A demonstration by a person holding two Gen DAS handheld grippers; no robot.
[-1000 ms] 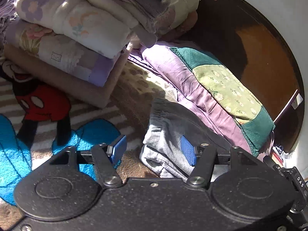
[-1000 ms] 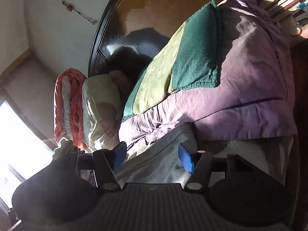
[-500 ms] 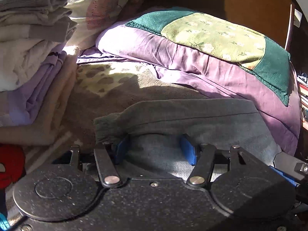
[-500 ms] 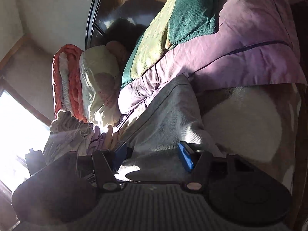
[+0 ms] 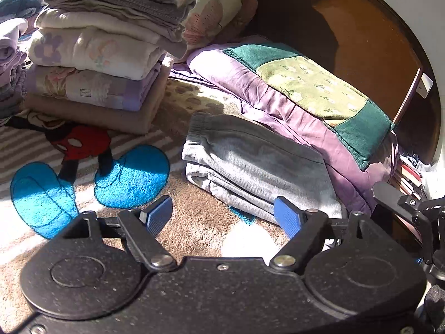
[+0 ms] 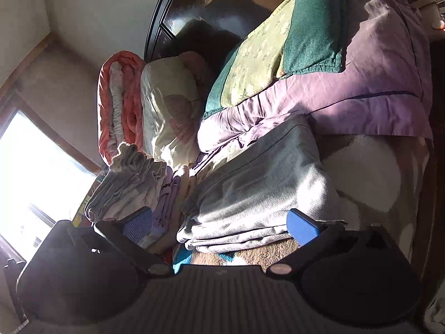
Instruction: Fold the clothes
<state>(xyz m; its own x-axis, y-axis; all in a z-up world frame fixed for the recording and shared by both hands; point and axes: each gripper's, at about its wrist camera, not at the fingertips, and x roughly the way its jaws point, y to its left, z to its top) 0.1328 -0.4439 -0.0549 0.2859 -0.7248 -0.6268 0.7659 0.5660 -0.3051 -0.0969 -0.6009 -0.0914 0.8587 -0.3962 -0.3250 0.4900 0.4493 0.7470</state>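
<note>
While both grippers sit wide open with nothing in them, the folded grey sweatpants (image 5: 250,164) lie on the plush cartoon blanket (image 5: 194,222) covering the bed, a bit right of centre in the left wrist view, elastic waistband facing the upper left of the frame. The left gripper (image 5: 224,217) hovers low in the frame just short of the pants, its blue pads spread apart; the right-hand pad looks to be at the near edge of the fabric, though I can't tell if it actually touches. The right gripper (image 6: 221,224) is also spread, and in its view the sweatpants (image 6: 258,192) fill the centre with the stacked folds facing the camera. Right behind the pants is a purple pillow (image 5: 278,103) with a green and teal towel (image 5: 314,86) draped on top, leaning toward the dark wooden headboard (image 5: 361,41). Upper left of the left wrist view has a tall stack of folded laundry (image 5: 97,55), well apart from the pants. Strong sunlight everywhere, and a bright window (image 6: 36,172) at the left edge of the right wrist view.
</note>
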